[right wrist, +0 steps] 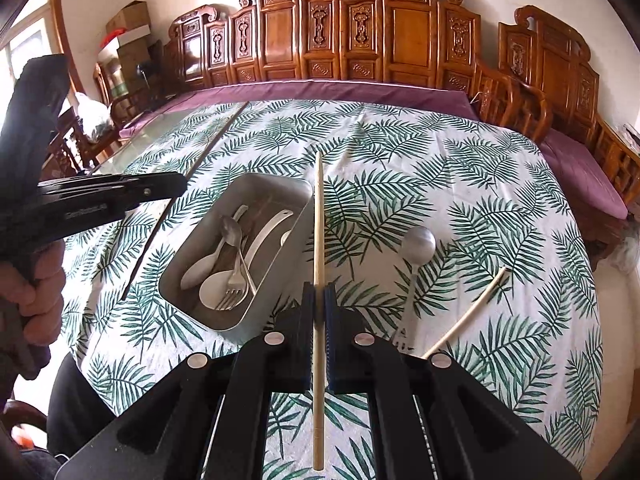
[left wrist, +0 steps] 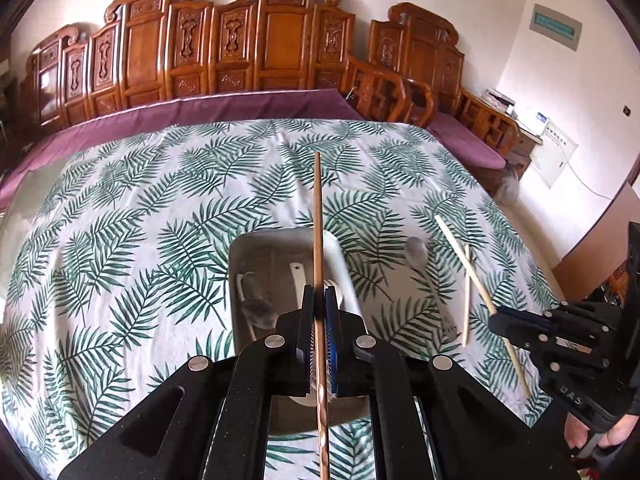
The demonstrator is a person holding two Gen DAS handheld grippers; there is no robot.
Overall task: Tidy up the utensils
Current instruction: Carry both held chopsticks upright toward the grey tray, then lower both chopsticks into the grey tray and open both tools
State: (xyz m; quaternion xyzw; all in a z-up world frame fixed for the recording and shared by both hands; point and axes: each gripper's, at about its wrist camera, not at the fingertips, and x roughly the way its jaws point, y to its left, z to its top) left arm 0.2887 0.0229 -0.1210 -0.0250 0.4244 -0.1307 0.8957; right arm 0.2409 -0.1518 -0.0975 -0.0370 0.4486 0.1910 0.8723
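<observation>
My left gripper is shut on a dark brown chopstick and holds it above the metal tray. My right gripper is shut on a pale chopstick, just right of the tray; it also shows in the left wrist view. The tray holds spoons and a fork. A metal spoon and another pale chopstick lie on the cloth to the right. A fork's tines peek out by my right gripper.
The table wears a leaf-print cloth. A carved wooden bench with a purple cushion stands behind it. Wooden armchairs stand at the right. The left gripper's body shows at the left of the right wrist view.
</observation>
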